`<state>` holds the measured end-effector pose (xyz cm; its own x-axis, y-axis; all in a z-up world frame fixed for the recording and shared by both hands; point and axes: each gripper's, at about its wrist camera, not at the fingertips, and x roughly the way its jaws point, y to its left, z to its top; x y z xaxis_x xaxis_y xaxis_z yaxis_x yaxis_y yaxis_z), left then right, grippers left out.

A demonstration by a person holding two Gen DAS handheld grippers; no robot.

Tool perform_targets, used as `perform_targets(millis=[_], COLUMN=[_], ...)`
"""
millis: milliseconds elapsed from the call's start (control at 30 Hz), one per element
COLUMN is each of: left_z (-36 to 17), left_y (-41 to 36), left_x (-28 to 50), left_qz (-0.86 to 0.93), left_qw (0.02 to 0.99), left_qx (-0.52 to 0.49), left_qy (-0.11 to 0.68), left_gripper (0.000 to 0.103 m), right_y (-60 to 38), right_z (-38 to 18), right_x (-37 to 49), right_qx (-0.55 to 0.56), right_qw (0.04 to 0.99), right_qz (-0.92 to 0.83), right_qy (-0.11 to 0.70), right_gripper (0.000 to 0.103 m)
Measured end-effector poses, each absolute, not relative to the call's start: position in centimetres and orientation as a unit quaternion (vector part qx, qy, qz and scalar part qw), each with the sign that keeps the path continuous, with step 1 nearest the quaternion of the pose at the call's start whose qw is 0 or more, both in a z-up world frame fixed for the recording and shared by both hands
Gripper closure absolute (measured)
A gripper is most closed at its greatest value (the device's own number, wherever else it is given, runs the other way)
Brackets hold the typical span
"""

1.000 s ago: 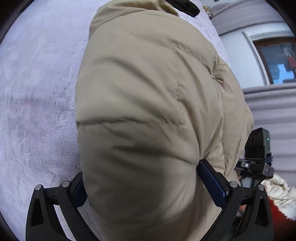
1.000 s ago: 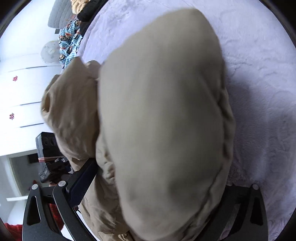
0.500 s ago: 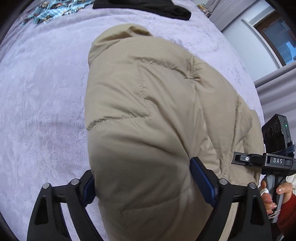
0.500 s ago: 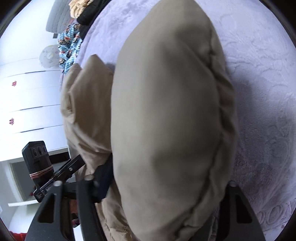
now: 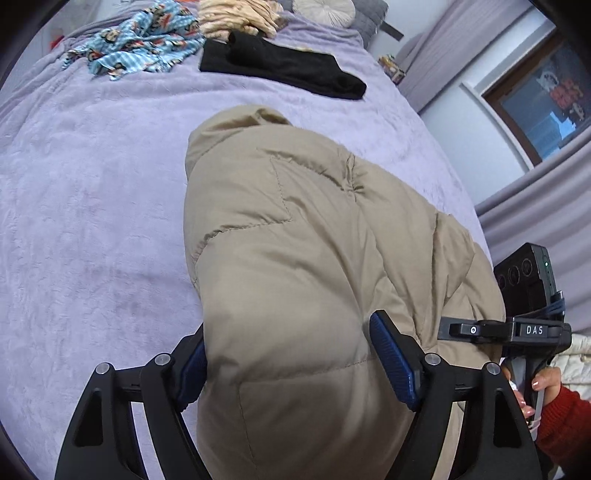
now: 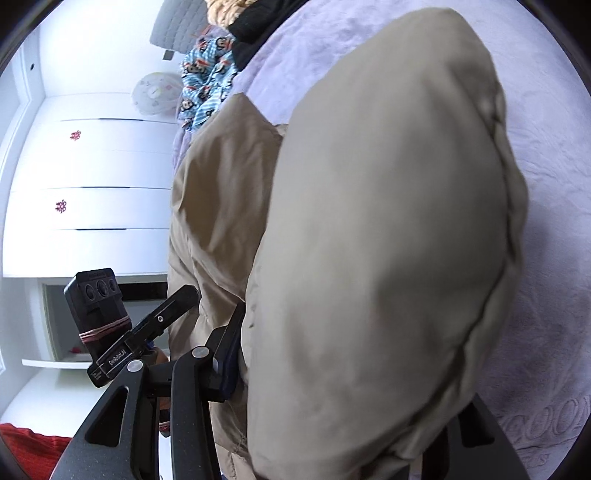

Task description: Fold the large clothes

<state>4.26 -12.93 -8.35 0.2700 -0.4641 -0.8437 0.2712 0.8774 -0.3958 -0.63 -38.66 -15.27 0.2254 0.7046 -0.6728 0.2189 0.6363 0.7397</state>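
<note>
A beige puffer jacket (image 5: 295, 258) lies bunched on the lilac plush bed (image 5: 92, 221), reaching its right edge. The left gripper (image 5: 291, 354) and right gripper (image 6: 332, 369), jaws just closing, each clench a padded fold. Black garment (image 5: 280, 70) and blue patterned cloth (image 5: 136, 48) lie near the head; white wardrobe (image 6: 92, 173) stands beside.

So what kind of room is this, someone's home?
Most likely a bedroom in a home. A wide bed with a lilac blanket has a pillow at its head, loose clothes lie on it, and white drawers stand beside it.
</note>
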Motion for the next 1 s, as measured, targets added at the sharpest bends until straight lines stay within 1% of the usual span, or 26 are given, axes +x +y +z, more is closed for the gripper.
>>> perform_targets(millis=[200,400,600,733,833,900,933,1000], left_z=[-7.3,-8.4,-8.4,-11.4,-14.4,-15.0,-14.9,-13.8], left_y=[-4.3,6.6,17.4,20.4,20.7,20.5,20.5,20.6], left_x=[6.7,9.7,13.7,16.0,16.1,15.5,15.3,15.0], left_qz=[-0.226,-0.206,-0.167,-0.137,-0.121,-0.125,-0.13,-0.132], left_qw=[0.806,0.807,0.827,0.828,0.819,0.819,0.818,0.821], left_qx=[-0.103,-0.109,-0.116,-0.109,-0.082,-0.06,-0.055,-0.05], left_qy=[0.538,0.543,0.524,0.532,0.555,0.556,0.557,0.553], left_gripper=[0.023,0.023,0.023,0.023,0.022,0.022,0.022,0.022], right_y=[-33.7,-24.9,-15.1,-10.6,-9.8,-10.2,-10.3,-11.5], right_z=[-14.1,-14.5,-15.3,-17.0,-19.2,-20.5,-20.7,-20.5], right_x=[1.2,5.5,10.3,13.7,15.4,16.2,16.6,15.8], right_qx=[0.368,0.346,0.332,0.311,0.297,0.289,0.288,0.29], right_qw=[0.688,0.705,0.709,0.711,0.707,0.701,0.698,0.695], right_qz=[0.201,0.212,0.24,0.239,0.205,0.176,0.159,0.126], right_qy=[0.592,0.582,0.574,0.584,0.608,0.628,0.636,0.646], right_gripper=[0.055,0.054,0.055,0.055,0.054,0.05,0.046,0.044])
